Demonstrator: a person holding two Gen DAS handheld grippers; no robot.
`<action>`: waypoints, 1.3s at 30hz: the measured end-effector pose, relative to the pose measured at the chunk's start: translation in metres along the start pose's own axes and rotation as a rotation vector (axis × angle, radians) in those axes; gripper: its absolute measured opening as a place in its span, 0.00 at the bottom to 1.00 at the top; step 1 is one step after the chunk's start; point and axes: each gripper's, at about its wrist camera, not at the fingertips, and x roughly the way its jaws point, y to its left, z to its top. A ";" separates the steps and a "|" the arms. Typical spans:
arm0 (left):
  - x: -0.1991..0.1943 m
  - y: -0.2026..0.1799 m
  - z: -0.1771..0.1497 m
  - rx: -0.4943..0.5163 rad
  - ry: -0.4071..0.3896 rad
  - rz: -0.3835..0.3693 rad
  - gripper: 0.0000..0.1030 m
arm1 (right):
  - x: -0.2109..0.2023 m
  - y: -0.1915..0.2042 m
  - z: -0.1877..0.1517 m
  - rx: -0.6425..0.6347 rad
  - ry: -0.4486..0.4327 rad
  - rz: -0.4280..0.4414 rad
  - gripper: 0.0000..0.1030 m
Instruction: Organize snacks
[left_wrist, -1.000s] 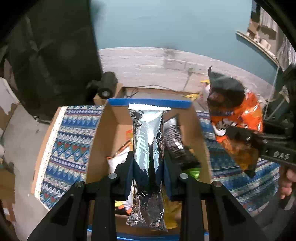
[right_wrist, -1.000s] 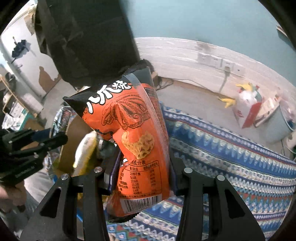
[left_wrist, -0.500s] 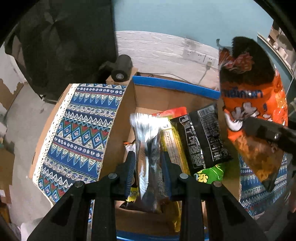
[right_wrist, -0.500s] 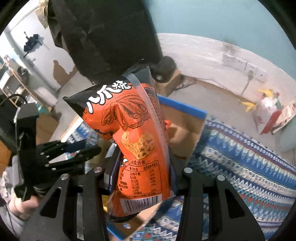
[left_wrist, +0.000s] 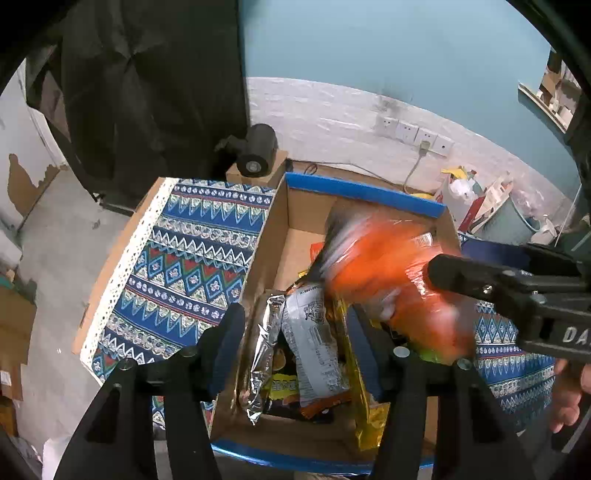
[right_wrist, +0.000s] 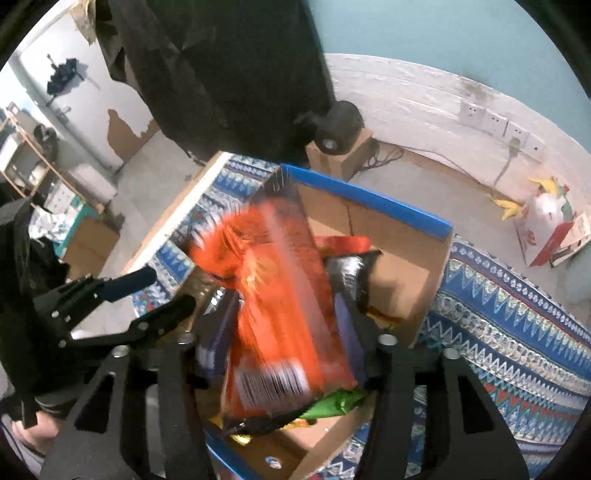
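A cardboard box with a blue rim (left_wrist: 362, 192) holds several snack packets. My left gripper (left_wrist: 295, 343) hangs over its near left part, its jaws opening. The silver packet (left_wrist: 262, 350) lies loose in the box below them, leaning on the left wall beside a white printed packet (left_wrist: 314, 343); the pads do not touch it. My right gripper (right_wrist: 286, 332) is over the same box (right_wrist: 369, 203), jaws also opening. The orange snack bag (right_wrist: 280, 295) is a blur between them, slipping down onto the packets. From the left wrist the orange bag (left_wrist: 388, 280) shows mid-box.
The box sits on a blue patterned cloth (left_wrist: 192, 258) over a table. A black cylinder device (left_wrist: 256, 149) on a small carton stands behind the box. Dark fabric (left_wrist: 147, 92) hangs at the back left. A white bag and clutter (left_wrist: 461, 192) lie on the floor to the right.
The left jaws have spread and the silver packet has dropped into the box. The right gripper came over the box, its jaws widened, and the orange bag began sliding down.
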 end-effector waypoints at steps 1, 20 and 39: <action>-0.002 -0.001 0.000 0.000 -0.005 0.000 0.58 | -0.002 -0.001 0.001 0.003 -0.009 0.003 0.66; -0.047 -0.048 -0.003 0.087 -0.108 -0.070 0.83 | -0.080 -0.027 -0.023 -0.032 -0.178 -0.171 0.77; -0.076 -0.081 0.000 0.154 -0.213 0.015 0.96 | -0.119 -0.064 -0.058 -0.010 -0.276 -0.263 0.78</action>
